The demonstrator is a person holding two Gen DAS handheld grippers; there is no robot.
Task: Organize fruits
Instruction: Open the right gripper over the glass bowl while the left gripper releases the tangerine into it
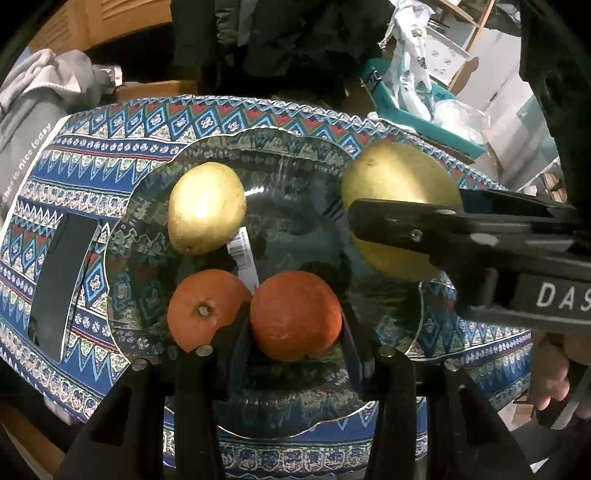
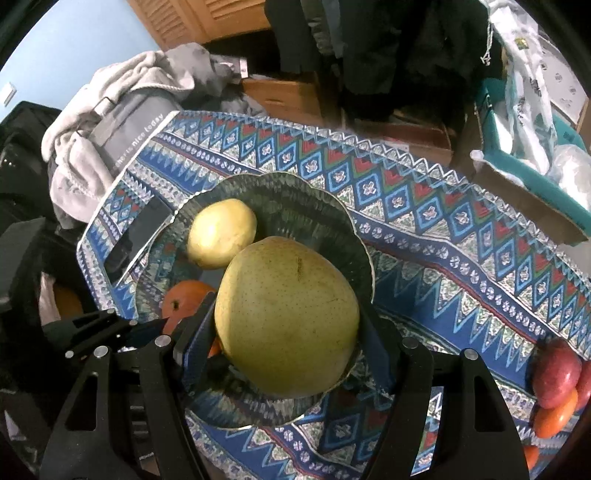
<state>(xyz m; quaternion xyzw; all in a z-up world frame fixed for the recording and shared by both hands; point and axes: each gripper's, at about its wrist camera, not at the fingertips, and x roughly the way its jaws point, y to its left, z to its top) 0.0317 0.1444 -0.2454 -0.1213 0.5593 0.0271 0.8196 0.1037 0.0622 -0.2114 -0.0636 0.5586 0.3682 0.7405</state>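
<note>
Pale blue wall [image 2: 74, 40] upper left of right wrist view, white wall plate [image 2: 8, 92] at its left edge. Slatted wooden doors [image 2: 207, 18] top centre. White shelving with wood edges [image 1: 476, 44] upper right of left wrist view. Dim, warm indoor light.

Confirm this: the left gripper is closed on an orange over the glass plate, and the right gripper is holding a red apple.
Not quite. The right gripper holds a large yellow-green pear, not a red apple; the right wrist view shows it between the fingers. The left gripper is indeed closed on an orange over the glass plate.
</note>
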